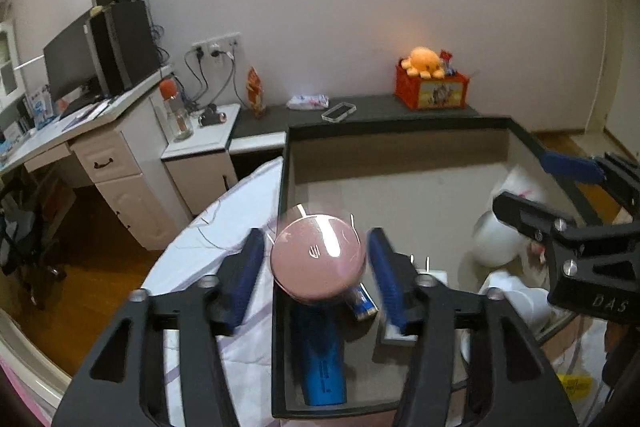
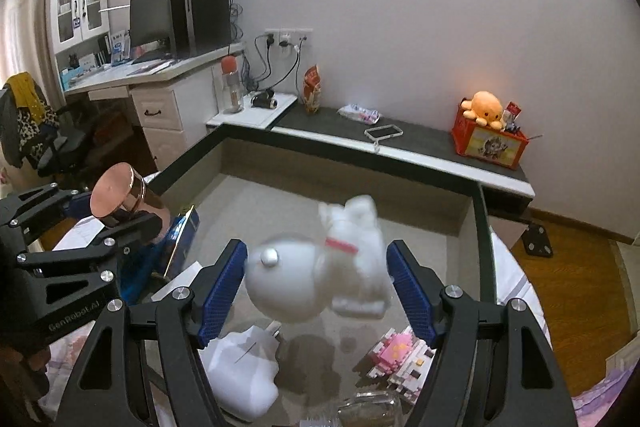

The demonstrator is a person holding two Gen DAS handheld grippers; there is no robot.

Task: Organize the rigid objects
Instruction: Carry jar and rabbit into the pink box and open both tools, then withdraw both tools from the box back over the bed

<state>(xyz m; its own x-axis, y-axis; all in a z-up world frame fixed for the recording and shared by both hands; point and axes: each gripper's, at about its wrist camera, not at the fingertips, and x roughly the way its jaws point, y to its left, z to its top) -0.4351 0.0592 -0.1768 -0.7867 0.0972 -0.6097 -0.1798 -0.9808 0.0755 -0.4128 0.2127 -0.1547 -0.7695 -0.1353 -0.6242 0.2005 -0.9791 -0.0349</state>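
Note:
A pink bottle with a shiny rose round cap [image 1: 318, 259] hangs blurred between the blue pads of my left gripper [image 1: 316, 271], with a narrow gap showing on each side; the jaws stand open. It is over the left end of a dark-rimmed box [image 1: 285, 187] with a beige floor. In the right wrist view a white dog figure with a red collar [image 2: 316, 275] is blurred between the pads of my right gripper [image 2: 318, 287], also open, over the same box [image 2: 482, 227]. The left gripper [image 2: 100, 217] and its bottle [image 2: 120, 193] show there at the left.
In the box lie a blue cylinder [image 1: 322, 359], a small blue can [image 1: 362, 305], a white plug [image 2: 244, 375], a pink-and-white block model [image 2: 404, 359] and a glass jar [image 2: 368, 407]. White bedding [image 1: 224, 267] lies left of the box. A ledge behind carries an orange crate [image 2: 490, 143].

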